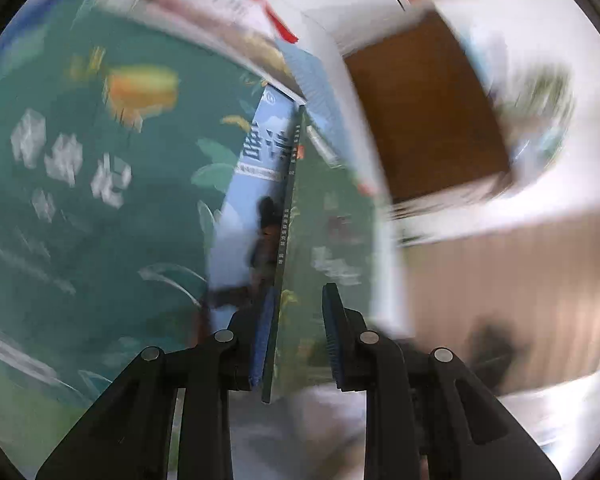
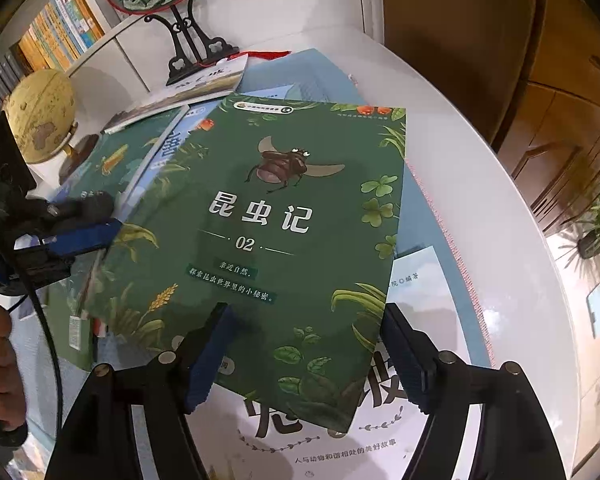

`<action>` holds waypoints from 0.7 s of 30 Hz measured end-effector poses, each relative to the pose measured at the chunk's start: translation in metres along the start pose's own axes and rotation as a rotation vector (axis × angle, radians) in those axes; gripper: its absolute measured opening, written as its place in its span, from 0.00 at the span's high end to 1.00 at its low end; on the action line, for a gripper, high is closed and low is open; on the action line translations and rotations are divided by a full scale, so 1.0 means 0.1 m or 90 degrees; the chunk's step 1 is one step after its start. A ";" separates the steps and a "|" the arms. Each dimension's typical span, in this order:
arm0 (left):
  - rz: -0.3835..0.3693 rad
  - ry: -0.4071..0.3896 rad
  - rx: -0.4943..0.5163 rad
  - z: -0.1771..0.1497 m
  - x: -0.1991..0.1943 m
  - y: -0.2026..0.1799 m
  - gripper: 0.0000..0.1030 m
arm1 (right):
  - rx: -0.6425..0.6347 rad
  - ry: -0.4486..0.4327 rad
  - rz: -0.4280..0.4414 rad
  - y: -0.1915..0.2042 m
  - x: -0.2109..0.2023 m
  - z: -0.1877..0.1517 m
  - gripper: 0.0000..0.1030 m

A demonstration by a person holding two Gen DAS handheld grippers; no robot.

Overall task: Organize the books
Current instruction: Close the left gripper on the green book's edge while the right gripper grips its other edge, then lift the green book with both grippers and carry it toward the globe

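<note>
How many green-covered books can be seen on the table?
2. The top green book lies uppermost, centre; the second green book lies left of it, partly under a blue book. Others may be hidden.

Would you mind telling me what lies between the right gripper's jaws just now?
The near corner of the green insect book lies between the open jaws of the right gripper, untouched by either, in the right wrist view.

Left wrist view motion-smeared throughout, cover lettering unreadable; in right wrist view the green insect book (image 2: 284, 216) hides most of the white-covered book (image 2: 324, 436), whose title is cut off.
</note>
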State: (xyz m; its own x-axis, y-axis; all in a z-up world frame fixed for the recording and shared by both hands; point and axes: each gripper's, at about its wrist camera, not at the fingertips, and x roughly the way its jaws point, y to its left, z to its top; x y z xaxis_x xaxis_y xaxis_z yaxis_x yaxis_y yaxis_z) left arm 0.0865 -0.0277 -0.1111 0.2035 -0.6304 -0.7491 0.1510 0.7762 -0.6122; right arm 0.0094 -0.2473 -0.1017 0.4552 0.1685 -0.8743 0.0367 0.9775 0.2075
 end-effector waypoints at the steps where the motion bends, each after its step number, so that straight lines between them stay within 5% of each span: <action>1: 0.050 -0.005 0.049 -0.04 0.04 -0.11 0.80 | 0.010 0.000 0.009 -0.01 -0.01 0.00 0.28; 5: 0.051 -0.004 0.091 -0.12 0.13 -0.28 0.80 | 0.029 -0.009 -0.010 -0.10 -0.06 0.00 0.28; 12: -0.109 0.027 0.007 -0.07 -0.02 -0.09 0.80 | 0.042 -0.034 0.047 -0.14 -0.29 0.03 0.28; 21: -0.068 -0.057 0.006 -0.36 -0.74 0.10 0.80 | -0.065 -0.017 0.098 0.69 -0.14 0.06 0.28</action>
State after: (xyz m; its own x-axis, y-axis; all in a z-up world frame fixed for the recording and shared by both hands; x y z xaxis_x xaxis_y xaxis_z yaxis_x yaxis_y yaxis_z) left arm 0.0383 0.0258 -0.0710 0.2710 -0.7066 -0.6537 0.1857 0.7047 -0.6848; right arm 0.0108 -0.1828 -0.0725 0.4715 0.3152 -0.8236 -0.1255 0.9484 0.2912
